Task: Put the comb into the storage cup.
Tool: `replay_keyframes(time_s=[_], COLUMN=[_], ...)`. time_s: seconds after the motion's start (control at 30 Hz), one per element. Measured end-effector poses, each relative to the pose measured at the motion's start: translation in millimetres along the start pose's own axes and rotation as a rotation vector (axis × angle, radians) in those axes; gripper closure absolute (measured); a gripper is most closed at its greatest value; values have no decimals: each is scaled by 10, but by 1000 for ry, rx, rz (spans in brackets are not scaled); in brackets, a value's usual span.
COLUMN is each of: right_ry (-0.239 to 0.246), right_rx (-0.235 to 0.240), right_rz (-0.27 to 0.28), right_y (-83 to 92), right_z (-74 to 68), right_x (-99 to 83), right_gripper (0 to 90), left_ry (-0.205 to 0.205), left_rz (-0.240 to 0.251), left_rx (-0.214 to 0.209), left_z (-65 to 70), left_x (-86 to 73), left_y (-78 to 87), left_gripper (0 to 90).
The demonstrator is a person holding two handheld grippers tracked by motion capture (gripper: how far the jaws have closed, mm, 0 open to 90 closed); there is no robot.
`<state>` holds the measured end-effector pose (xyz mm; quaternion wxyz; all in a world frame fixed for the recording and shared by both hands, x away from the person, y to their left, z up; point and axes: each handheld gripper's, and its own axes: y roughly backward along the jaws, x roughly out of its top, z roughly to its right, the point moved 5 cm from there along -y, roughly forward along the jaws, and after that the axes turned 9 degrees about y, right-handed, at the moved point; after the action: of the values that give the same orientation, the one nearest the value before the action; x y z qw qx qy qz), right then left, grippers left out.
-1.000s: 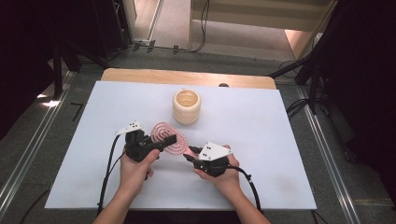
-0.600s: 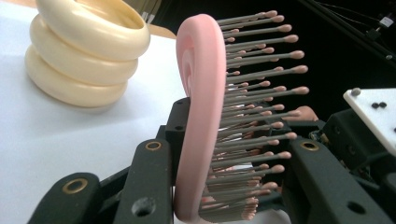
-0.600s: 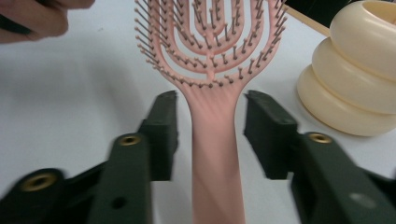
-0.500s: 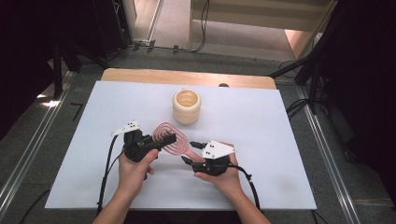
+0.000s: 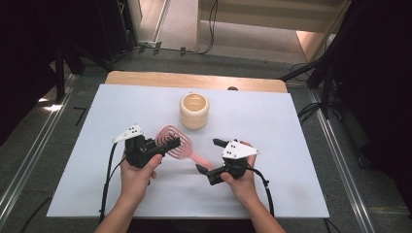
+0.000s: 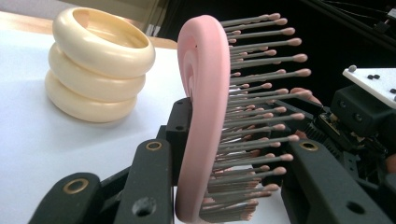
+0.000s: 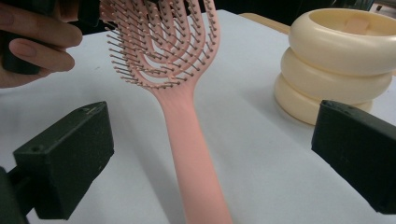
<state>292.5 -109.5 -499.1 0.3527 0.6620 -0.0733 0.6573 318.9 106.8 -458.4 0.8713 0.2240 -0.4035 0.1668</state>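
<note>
A pink hairbrush (image 5: 174, 141) with grey bristles hangs just above the white table top (image 5: 291, 145). My left gripper (image 5: 163, 146) is shut on the brush's oval head, one jaw on the pink back and the other against the bristles; up close the hairbrush (image 6: 201, 116) stands on edge between the left gripper's (image 6: 229, 156) jaws. My right gripper (image 5: 210, 155) is open, its jaws having just been opening. The pink handle (image 7: 187, 126) runs between the right gripper's (image 7: 212, 156) wide-apart pads without touching them.
A cream ribbed round container (image 5: 194, 110) stands behind the brush at mid-table, also seen as the stacked-ring container (image 6: 98, 65) and the same container (image 7: 336, 60). A hand (image 7: 37, 46) grips the left gripper. A wooden edge (image 5: 194, 80) lies beyond the white top.
The right gripper's jaws opened wide and let go of the brush handle, drawing slightly to the right. The left gripper stayed in place, closed on the brush head.
</note>
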Motion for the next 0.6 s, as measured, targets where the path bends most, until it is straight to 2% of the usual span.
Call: replay_keyframes(time_s=[0.43,0.6], right_ry=[-34,-40], right_rx=[-45,-77], right_rz=[41,38], right_y=[271,409], right_z=[182,249], right_x=[-117,-193], right_gripper=[0,0], left_ry=[-38,-53], left_rz=[11,15], left_rx=[4,12], left_z=[15,11], left_x=[51,84], left_y=[48,80], left_gripper=[657,658])
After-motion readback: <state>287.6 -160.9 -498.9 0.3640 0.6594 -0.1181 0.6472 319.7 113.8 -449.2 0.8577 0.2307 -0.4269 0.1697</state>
